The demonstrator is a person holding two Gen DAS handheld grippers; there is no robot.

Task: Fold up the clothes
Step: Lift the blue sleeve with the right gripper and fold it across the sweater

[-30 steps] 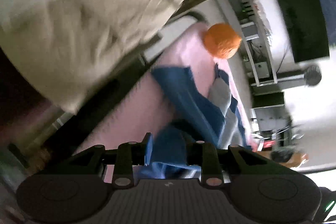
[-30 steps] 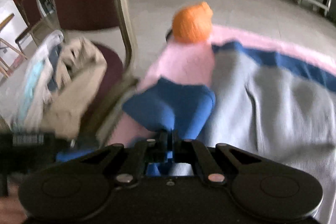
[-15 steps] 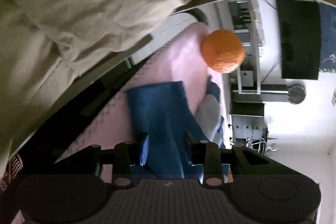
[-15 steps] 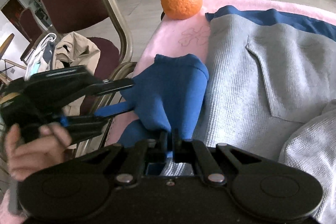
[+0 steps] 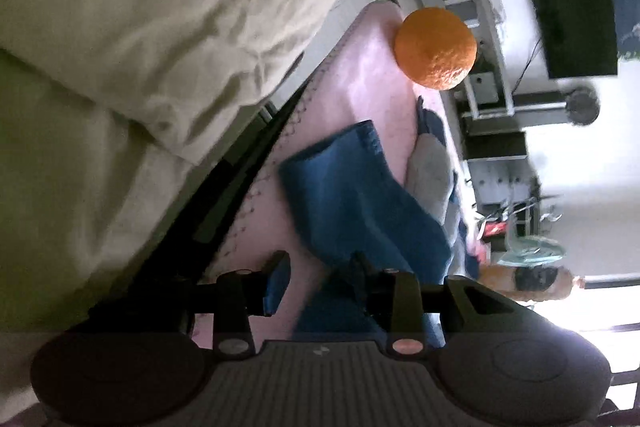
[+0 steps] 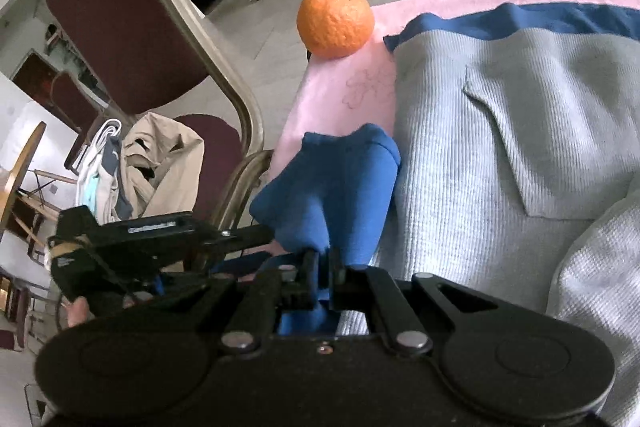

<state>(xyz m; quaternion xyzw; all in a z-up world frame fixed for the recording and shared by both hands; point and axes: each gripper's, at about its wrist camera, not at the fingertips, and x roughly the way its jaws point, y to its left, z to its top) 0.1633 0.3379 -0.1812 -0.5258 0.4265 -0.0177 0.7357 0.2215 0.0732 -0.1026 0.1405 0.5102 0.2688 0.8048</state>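
A grey knit sweater (image 6: 500, 131) with blue trim lies on a pink cloth (image 6: 340, 95). Its blue sleeve (image 6: 340, 179) is bunched up at the cloth's left edge, and my right gripper (image 6: 324, 265) is shut on the sleeve's near end. My left gripper (image 5: 318, 273) is open, with pink cloth (image 5: 360, 83) showing between its fingers. The blue sleeve (image 5: 352, 195) lies against its right finger, not inside the gap. In the right wrist view the left gripper (image 6: 256, 247), held by a hand, sits just left of the sleeve.
An orange fruit (image 6: 336, 19) rests at the far corner of the pink cloth, also visible as the fruit (image 5: 436, 47) ahead of the left gripper. A maroon chair (image 6: 120, 19) stands close on the left with a beige garment (image 6: 168, 155) piled on its seat; that garment (image 5: 160, 27) fills the left wrist view.
The blue sleeve lay between the left gripper's fingers half a second ago; now it lies off to the right finger's side. The right gripper keeps its hold on the sleeve.
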